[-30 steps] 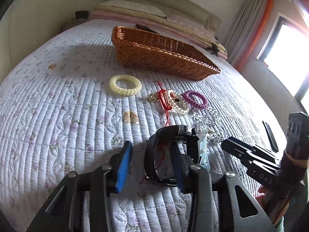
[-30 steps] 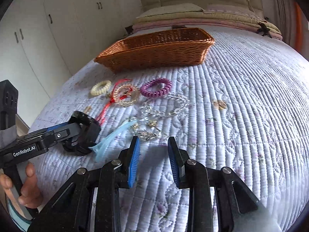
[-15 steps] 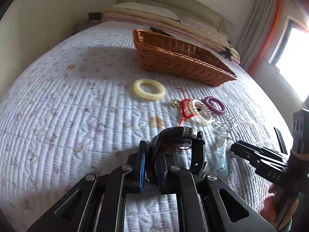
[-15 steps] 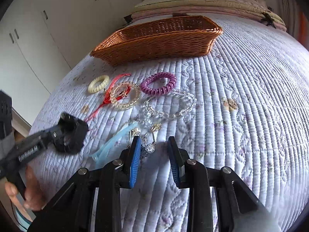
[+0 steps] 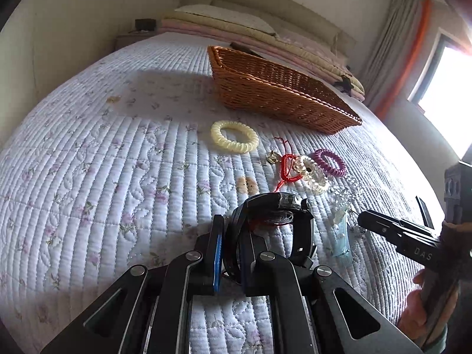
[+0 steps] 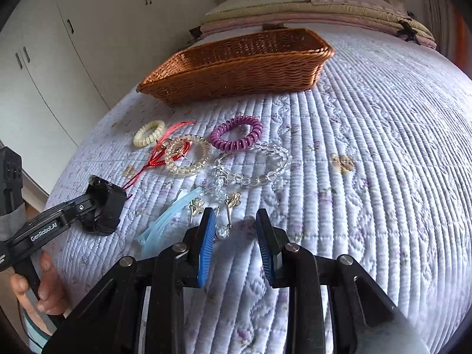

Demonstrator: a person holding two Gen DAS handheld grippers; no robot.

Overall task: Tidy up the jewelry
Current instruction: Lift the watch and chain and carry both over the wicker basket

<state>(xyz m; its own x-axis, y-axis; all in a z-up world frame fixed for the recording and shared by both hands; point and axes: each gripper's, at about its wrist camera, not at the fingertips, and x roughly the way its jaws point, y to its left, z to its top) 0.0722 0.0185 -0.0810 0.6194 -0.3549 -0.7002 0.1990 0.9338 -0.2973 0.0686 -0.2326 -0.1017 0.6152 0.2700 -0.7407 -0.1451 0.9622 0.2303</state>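
My left gripper (image 5: 231, 253) is shut on the strap of a black watch (image 5: 274, 203) and holds it just above the quilt; the watch also shows in the right wrist view (image 6: 104, 206). My right gripper (image 6: 236, 244) is open and empty, low over gold earrings (image 6: 233, 199) and a crystal pendant (image 6: 221, 231). On the quilt lie a cream coil hair tie (image 5: 234, 140), a red cord (image 5: 287, 168), an amber bead bracelet (image 6: 187, 159), a purple coil hair tie (image 6: 236, 137), a clear bead bracelet (image 6: 265, 165) and a pale blue hair clip (image 6: 165, 221).
A brown wicker basket (image 5: 280, 94) stands beyond the jewelry, toward the pillows (image 5: 224, 14) at the head of the bed. White cupboards (image 6: 38, 59) line the left wall. A window (image 5: 445, 97) with curtains is on the right.
My left gripper has closed on the black watch's strap and lifted it off the quilt. My right gripper has moved forward toward the earrings and stays open.
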